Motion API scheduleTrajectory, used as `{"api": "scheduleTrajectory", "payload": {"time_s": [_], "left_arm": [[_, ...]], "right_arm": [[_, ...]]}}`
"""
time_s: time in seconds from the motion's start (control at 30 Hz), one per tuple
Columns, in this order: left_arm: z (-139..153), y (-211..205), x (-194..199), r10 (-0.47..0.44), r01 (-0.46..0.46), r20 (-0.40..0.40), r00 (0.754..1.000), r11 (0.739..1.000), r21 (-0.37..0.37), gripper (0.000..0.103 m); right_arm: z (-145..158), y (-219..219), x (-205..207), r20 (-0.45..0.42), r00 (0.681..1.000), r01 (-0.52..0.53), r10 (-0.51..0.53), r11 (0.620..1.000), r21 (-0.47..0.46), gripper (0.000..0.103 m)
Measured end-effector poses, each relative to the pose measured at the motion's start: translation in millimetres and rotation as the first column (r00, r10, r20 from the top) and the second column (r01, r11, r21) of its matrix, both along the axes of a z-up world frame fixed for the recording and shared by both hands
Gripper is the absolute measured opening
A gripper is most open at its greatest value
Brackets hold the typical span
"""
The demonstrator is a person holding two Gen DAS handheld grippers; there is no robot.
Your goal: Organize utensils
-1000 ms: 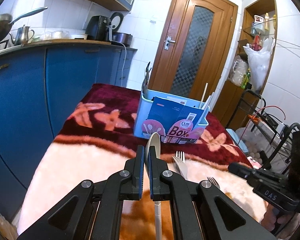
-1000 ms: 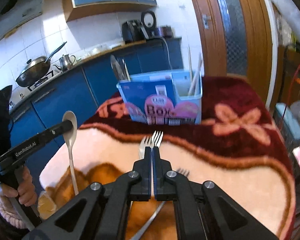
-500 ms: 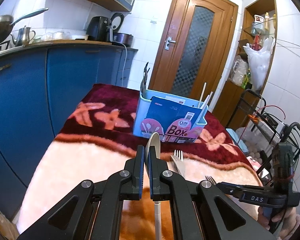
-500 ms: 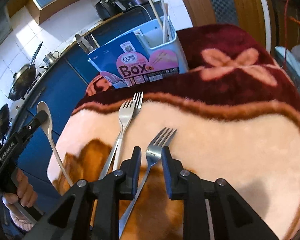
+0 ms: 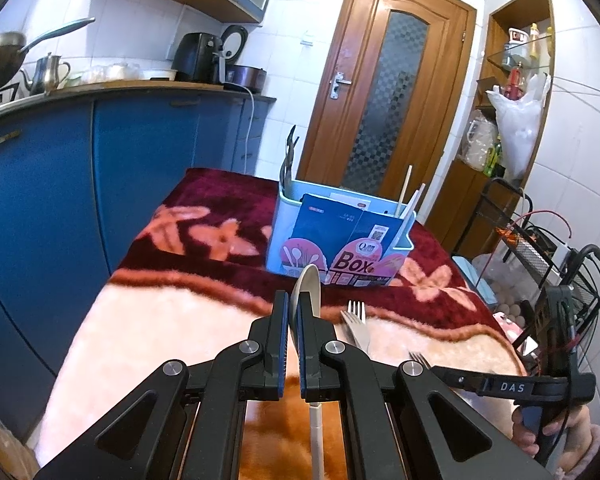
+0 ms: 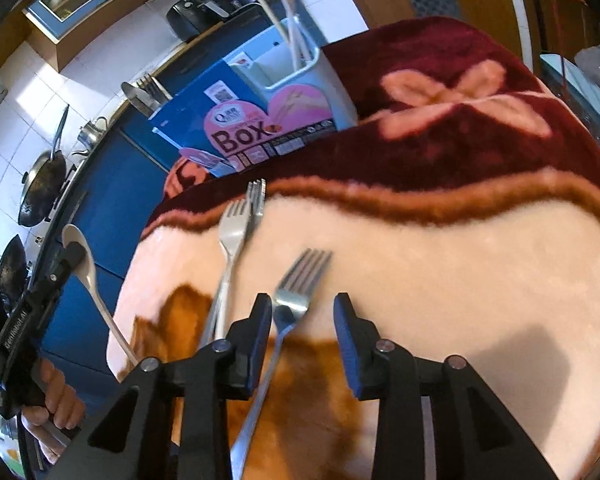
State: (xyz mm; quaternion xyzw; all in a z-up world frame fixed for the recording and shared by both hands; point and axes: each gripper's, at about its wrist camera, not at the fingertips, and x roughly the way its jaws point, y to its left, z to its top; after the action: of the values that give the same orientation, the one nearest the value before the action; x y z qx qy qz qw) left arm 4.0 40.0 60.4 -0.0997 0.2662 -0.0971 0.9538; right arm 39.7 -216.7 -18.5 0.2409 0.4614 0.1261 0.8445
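Note:
My left gripper [image 5: 293, 304] is shut on a white spoon [image 5: 306, 286], held above the blanket-covered table; it also shows in the right wrist view [image 6: 78, 240]. My right gripper [image 6: 303, 308] is open, low over the table, its jaws on either side of a metal fork [image 6: 296, 292] lying on the blanket. Two more forks [image 6: 236, 224] lie together to its left; they also show in the left wrist view [image 5: 356, 320]. A light blue utensil box [image 5: 340, 240] with a "Box" label stands at the back, holding chopsticks [image 6: 296, 32] and metal utensils [image 5: 289, 160].
The table carries a fluffy pink, orange and dark red blanket [image 6: 440, 260]. Blue kitchen cabinets [image 5: 100, 160] with a wok and kettle run along the left. A wooden door [image 5: 392, 88] and a wire rack [image 5: 540, 248] stand behind and to the right.
My right gripper has opened, dropped towards the table and come around the single fork. My left gripper has held still with the spoon.

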Motion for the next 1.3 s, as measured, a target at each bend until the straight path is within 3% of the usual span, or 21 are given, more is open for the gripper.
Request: {"api": "scheduleTrajectory", "payload": {"time_s": [0.27, 0.33, 0.37, 0.6, 0.93, 1.3], "left_arm": [[4, -2, -1, -0.001, 0.001, 0.015, 1.000, 1.000, 0.003, 0.004], [5, -1, -1, 0.000, 0.000, 0.021, 1.000, 1.000, 0.001, 0.004], [6, -1, 0, 0.001, -0.001, 0.023, 1.000, 1.000, -0.001, 0.004], [15, -2, 5, -0.009, 0.009, 0.044, 0.999, 1.000, 0.009, 0.004], [41, -7, 24, -0.014, 0.011, 0.113, 0.993, 1.000, 0.022, 0.004], [82, -14, 65, 0.001, -0.012, 0.199, 0.980, 0.999, 0.051, 0.004]], "right_arm": [[-5, 9, 17, 0.032, 0.999, -0.044, 0.043, 0.998, 0.052, 0.037], [-6, 9, 20, 0.043, 0.998, -0.055, 0.052, 0.995, 0.077, 0.026], [-8, 9, 20, 0.045, 0.997, -0.063, 0.059, 0.993, 0.103, 0.013], [15, 16, 8, 0.167, 0.985, -0.073, 0.050, 0.988, 0.135, 0.007], [80, 31, -9, 0.428, 0.903, -0.015, 0.025, 1.000, -0.028, 0.004], [117, 6, 22, 0.534, 0.843, 0.063, -0.069, 0.998, 0.030, 0.004]]}}
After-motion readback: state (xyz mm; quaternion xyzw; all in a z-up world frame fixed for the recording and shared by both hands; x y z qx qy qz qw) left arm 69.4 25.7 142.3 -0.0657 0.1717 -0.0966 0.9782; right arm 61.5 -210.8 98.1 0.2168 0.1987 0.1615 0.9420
